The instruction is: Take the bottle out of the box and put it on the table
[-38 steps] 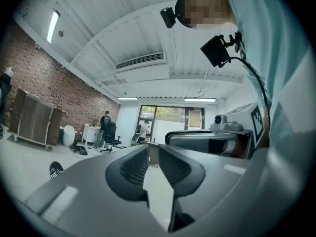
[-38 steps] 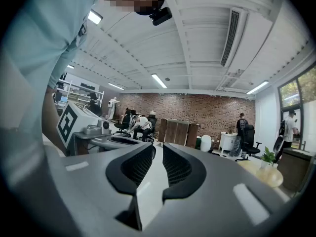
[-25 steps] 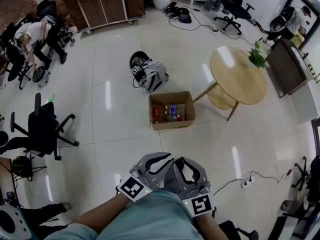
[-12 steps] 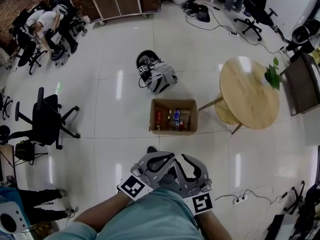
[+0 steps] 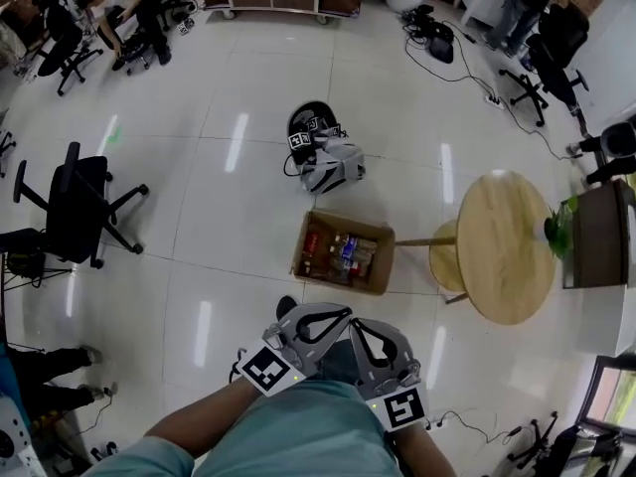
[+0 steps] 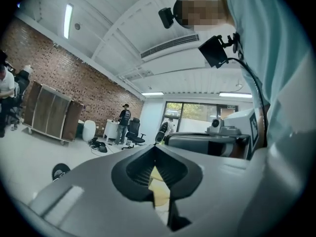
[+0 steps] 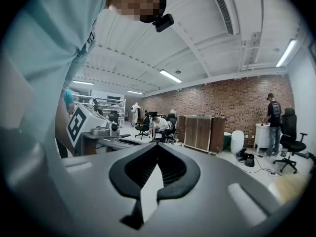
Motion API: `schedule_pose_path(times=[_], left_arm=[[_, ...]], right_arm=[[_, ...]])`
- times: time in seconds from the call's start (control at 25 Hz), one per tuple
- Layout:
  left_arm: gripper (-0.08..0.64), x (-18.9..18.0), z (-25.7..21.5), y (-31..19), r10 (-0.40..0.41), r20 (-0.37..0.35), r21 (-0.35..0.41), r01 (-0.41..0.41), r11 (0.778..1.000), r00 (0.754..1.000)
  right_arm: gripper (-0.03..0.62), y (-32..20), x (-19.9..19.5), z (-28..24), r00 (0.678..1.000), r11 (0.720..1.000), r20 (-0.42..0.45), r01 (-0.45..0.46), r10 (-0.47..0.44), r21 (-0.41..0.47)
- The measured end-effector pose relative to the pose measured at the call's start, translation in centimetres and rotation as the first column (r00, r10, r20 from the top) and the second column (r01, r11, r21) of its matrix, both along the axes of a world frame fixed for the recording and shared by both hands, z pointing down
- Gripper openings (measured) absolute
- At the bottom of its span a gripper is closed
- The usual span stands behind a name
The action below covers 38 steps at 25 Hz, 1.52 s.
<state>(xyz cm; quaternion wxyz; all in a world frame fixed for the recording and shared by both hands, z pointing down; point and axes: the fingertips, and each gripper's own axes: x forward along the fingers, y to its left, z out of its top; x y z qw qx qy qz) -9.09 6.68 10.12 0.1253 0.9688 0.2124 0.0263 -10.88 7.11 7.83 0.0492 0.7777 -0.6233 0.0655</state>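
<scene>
An open cardboard box (image 5: 384, 263) stands on the white tiled floor ahead of me. Several bottles (image 5: 342, 251) lie packed inside it, a red one (image 5: 311, 245) at its left end. The round wooden table (image 5: 509, 266) stands just right of the box. Both grippers are held close to my chest, well short of the box. My left gripper (image 5: 341, 314) (image 6: 154, 147) is shut with nothing in it. Beside it, my right gripper (image 5: 356, 325) (image 7: 158, 145) is also shut and empty. Their tips almost meet in the head view.
A grey bag with a marker cube (image 5: 328, 162) lies beyond the box. A black office chair (image 5: 78, 202) stands at the left. A plant (image 5: 557, 229) sits at the table's far edge beside a dark cabinet (image 5: 594, 235). Cables (image 5: 477, 427) trail at the lower right.
The whole view has swung: the box has drawn nearer and the table has slid to its right. Both grippers stay together at my chest.
</scene>
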Motion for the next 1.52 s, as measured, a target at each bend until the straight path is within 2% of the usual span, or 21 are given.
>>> schedule_pose_path(times=[0.2, 0.36, 0.6, 0.68, 0.76, 0.84, 0.96, 1.0, 1.08, 1.2, 1.32, 1.4, 1.52], left_arm=[[0.009, 3.7, 0.5, -1.8, -0.094, 0.007, 0.008, 0.094, 0.996, 0.996], [0.009, 8.0, 1.7, 0.7, -0.169, 0.048, 0.054, 0.166, 0.985, 0.984], [0.010, 15.5, 3.4, 6.0, -0.338, 0.069, 0.055, 0.335, 0.941, 0.938], [0.011, 16.6, 5.0, 7.1, -0.371, 0.118, 0.068, 0.365, 0.928, 0.921], [0.011, 17.1, 6.6, 7.2, -0.394, 0.149, 0.092, 0.384, 0.919, 0.907], [0.011, 16.8, 8.7, 6.4, -0.436, 0.183, 0.093, 0.425, 0.900, 0.881], [0.017, 15.2, 13.8, 3.6, -0.501, 0.274, 0.055, 0.507, 0.860, 0.821], [0.021, 14.6, 15.9, 2.7, -0.508, 0.304, 0.049, 0.520, 0.853, 0.806], [0.051, 13.6, 20.3, 1.4, -0.502, 0.359, 0.066, 0.515, 0.855, 0.787], [0.077, 12.3, 26.9, -0.7, -0.495, 0.412, 0.135, 0.486, 0.863, 0.765], [0.083, 10.3, 33.4, -2.8, -0.499, 0.459, 0.126, 0.503, 0.855, 0.735], [0.083, 8.4, 37.8, -4.4, -0.506, 0.492, 0.123, 0.519, 0.846, 0.708], [0.081, 5.4, 43.2, -7.0, -0.538, 0.524, 0.148, 0.551, 0.821, 0.660]], right_arm=[[0.002, -1.5, 3.6, 0.6, 0.996, 0.996, -0.006, 0.091, -0.091, 0.020], [0.001, 1.1, 8.1, 1.5, 0.986, 0.984, 0.015, 0.167, -0.168, 0.058], [0.000, 6.8, 15.9, 3.4, 0.949, 0.949, 0.037, 0.309, -0.312, 0.065], [0.012, 7.9, 17.4, 4.9, 0.933, 0.935, 0.061, 0.352, -0.354, 0.044], [0.061, 8.1, 18.2, 6.6, 0.917, 0.923, 0.101, 0.385, -0.385, 0.017], [0.090, 7.7, 17.9, 8.8, 0.898, 0.906, 0.135, 0.424, -0.418, -0.014], [0.102, 6.0, 16.5, 14.5, 0.862, 0.856, 0.144, 0.502, -0.485, -0.125], [0.107, 5.2, 16.1, 16.8, 0.851, 0.836, 0.149, 0.523, -0.503, -0.165], [0.130, 3.4, 15.6, 21.5, 0.838, 0.808, 0.171, 0.546, -0.519, -0.221], [0.172, 0.4, 15.1, 28.8, 0.820, 0.768, 0.200, 0.573, -0.536, -0.288], [0.171, -2.3, 13.9, 36.5, 0.802, 0.727, 0.221, 0.597, -0.555, -0.340], [0.170, -3.7, 12.6, 42.4, 0.785, 0.677, 0.260, 0.617, -0.562, -0.400], [0.167, -5.4, 10.7, 52.2, 0.750, 0.579, 0.322, 0.655, -0.578, -0.485]])
